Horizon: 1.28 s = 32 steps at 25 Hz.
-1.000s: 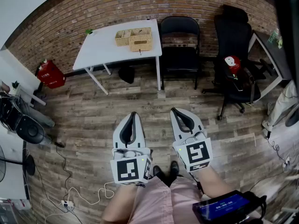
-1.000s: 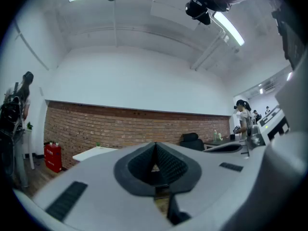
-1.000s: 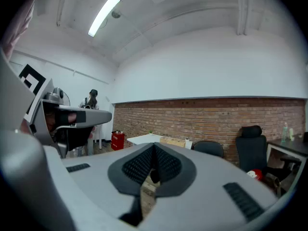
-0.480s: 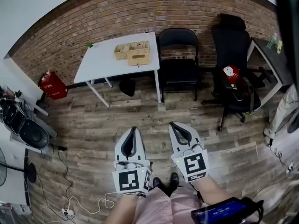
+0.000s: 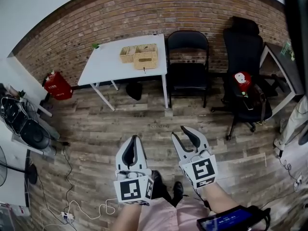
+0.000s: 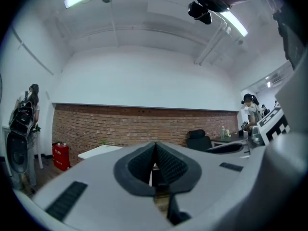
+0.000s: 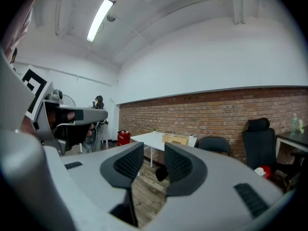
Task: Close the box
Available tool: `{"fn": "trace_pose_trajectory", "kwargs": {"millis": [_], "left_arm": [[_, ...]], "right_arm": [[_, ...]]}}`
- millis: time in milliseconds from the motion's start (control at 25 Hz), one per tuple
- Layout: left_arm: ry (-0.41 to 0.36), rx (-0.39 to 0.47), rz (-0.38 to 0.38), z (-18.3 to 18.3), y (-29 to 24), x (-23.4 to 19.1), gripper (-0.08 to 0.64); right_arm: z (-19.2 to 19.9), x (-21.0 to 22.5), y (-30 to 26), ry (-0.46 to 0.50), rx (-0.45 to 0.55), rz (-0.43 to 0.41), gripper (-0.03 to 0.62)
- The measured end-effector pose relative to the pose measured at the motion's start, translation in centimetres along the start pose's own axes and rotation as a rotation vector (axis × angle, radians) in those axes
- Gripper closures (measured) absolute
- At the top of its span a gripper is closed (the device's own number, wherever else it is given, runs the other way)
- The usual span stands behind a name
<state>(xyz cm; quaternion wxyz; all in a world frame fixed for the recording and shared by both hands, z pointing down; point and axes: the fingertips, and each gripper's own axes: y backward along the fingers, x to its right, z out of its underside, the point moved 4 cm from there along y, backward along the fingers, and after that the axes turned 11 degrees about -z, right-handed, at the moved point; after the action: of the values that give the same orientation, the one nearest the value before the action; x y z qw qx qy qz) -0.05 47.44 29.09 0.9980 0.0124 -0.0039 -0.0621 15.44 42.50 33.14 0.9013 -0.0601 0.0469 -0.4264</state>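
A wicker box [image 5: 145,55] stands on a white table [image 5: 110,57] against the brick wall, with a smaller wicker basket [image 5: 127,53] touching its left side. Both grippers hang over the wood floor, far short of the table. My left gripper [image 5: 130,141] is shut and holds nothing; its pads meet in the left gripper view [image 6: 155,147]. My right gripper [image 5: 184,132] has just been opening and now stands open, with nothing between its fingers [image 7: 131,161]. Beyond the right jaws I see the table [image 7: 150,138] and the wicker box [image 7: 176,139] in the distance.
A black folding chair [image 5: 186,52] stands right of the table, and a black office chair [image 5: 244,52] with a red thing on its seat stands further right. A red canister [image 5: 58,85] sits by the wall at the left. Cables [image 5: 72,196] lie on the floor at the lower left.
The right gripper's jaws have parted from shut to open. Both grippers have drifted a little lower in the head view, towards the person's legs.
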Motion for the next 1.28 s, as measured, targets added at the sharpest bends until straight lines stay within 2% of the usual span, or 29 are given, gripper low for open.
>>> {"fn": "trace_pose_trajectory", "kwargs": {"millis": [280,560,920,1280], "left_arm": [[0.005,-0.035,-0.001,2.4,-4.9,-1.2,0.549],[0.024,-0.06,0.024,3.8,-14.3,-4.6,0.549],[0.027,-0.027,0.088,2.4,-24.8,-8.8,0.549],[0.023,-0.013,0.133,2.3,-29.8,-10.9,0.549]], "right_arm": [[1.2,2.3,-4.6,0.022,-0.028,0.003,0.463],[1.4,6.2,-12.7,0.008,-0.075,0.034,0.468],[-1.7,10.4,-21.7,0.018,-0.054,0.101,0.479],[-3.1,12.4,-26.2,0.026,-0.038,0.16,0.491]]}}
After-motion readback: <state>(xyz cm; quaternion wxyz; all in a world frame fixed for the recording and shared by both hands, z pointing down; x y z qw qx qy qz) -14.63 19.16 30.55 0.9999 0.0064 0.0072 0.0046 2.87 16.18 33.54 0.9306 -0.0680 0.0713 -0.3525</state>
